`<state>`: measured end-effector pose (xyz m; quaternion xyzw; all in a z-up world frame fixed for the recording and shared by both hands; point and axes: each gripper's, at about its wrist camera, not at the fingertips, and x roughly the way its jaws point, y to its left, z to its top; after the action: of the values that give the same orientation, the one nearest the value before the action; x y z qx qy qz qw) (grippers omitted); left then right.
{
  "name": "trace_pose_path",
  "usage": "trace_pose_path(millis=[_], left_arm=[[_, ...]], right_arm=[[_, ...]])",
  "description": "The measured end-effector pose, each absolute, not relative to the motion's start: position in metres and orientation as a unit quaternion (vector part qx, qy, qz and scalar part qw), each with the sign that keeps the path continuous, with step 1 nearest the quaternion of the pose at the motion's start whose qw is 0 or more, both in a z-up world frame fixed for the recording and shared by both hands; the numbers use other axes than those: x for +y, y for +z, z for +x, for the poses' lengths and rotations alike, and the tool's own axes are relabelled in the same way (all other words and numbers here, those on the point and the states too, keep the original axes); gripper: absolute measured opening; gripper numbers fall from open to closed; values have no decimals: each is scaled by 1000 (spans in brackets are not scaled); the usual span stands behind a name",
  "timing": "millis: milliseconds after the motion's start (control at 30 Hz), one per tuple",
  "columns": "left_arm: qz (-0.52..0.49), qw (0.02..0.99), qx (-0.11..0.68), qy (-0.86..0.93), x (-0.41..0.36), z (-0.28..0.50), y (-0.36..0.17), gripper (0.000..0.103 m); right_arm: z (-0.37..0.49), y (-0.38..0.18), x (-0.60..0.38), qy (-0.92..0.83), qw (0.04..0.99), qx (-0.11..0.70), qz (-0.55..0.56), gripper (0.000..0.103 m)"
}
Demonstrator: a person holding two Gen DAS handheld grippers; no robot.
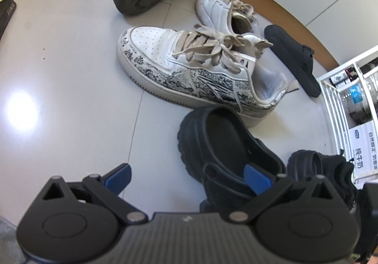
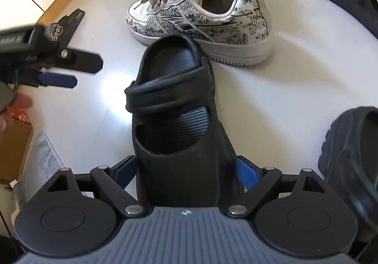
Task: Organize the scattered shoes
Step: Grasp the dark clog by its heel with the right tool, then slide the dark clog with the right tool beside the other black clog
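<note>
Between the blue pads of the right gripper (image 2: 186,173), at the bottom of its view, sits a black sandal (image 2: 174,108) on the pale floor (image 2: 271,103); the jaws stand wide, and contact cannot be told. Above it lies a printed white sneaker (image 2: 200,18). The left gripper (image 1: 187,177) gapes empty over a black clog (image 1: 222,145).

"Bear" on left tongs (image 2: 68,69); "FINE" on slipper (image 2: 76,17).

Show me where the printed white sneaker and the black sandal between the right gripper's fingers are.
printed white sneaker (image 1: 151,39), left wrist view, on its perforated toe.
black sandal (image 2: 170,89), right wrist view, on its strap.
</note>
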<state>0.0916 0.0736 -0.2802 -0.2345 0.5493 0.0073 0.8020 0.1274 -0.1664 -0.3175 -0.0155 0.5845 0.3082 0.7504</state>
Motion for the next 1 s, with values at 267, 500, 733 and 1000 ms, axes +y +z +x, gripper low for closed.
trace_pose_path(millis=[267,500,733,1000], left_arm=[[-234,802,549,5,76,91,-281,103],[-233,799,555,-1,76,90,-284,103],[-235,797,557,1,78,88,-285,103],[-232,795,560,-7,74,89,-287,103]], right_arm=[[125,-304,-173,313,738,598,10,88],[135,-305,-157,344,748,567,-29,94],[126,-307,-167,315,760,568,-6,94],[120,-305,-180,257,767,587,39,93]])
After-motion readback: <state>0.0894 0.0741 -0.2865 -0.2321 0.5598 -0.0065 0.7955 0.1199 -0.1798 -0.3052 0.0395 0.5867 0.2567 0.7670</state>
